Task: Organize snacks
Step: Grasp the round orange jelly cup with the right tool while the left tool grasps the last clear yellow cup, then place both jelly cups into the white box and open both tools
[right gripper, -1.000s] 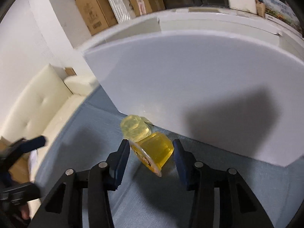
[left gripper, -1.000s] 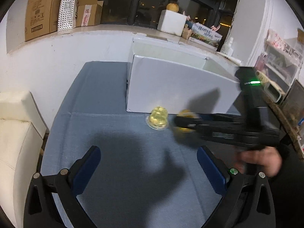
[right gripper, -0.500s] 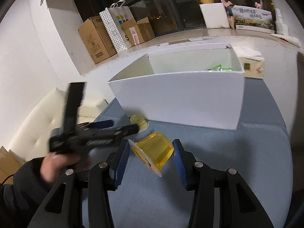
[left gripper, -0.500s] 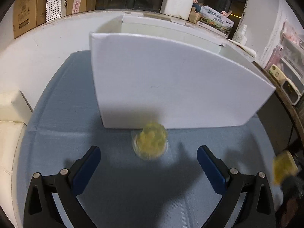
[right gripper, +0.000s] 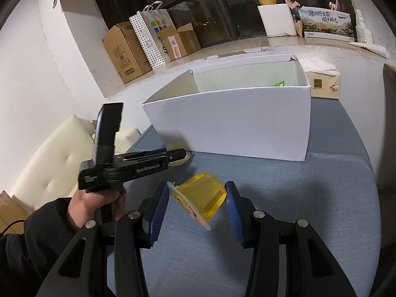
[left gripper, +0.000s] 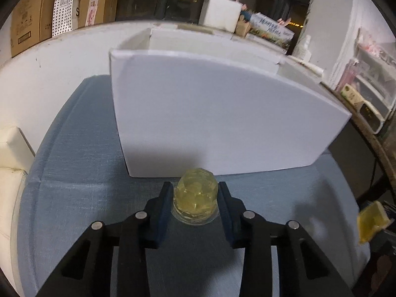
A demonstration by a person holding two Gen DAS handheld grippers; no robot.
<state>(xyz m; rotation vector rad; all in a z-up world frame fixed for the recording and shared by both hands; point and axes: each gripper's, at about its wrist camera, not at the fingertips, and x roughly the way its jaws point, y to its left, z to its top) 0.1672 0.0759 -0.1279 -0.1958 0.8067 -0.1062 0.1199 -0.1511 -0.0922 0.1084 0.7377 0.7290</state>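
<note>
Two jelly cups show. The left tool (left gripper: 195, 196) has just been closing, and its blue pads now press the pale yellow jelly cup (left gripper: 196, 199), which sits flange-down on the blue tabletop (left gripper: 81, 173) just before the white box (left gripper: 222, 123). The right tool (right gripper: 198, 204) grips a deeper yellow jelly cup (right gripper: 201, 198), tilted above the tabletop. Most of the box's inside is hidden; one green wrapper (right gripper: 278, 83) peeks out.

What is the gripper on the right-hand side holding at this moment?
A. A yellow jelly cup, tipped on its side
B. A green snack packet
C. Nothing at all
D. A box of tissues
A: in the right wrist view the right gripper pinches the yellow jelly cup between its blue pads, tilted, above the blue tablecloth.
</note>
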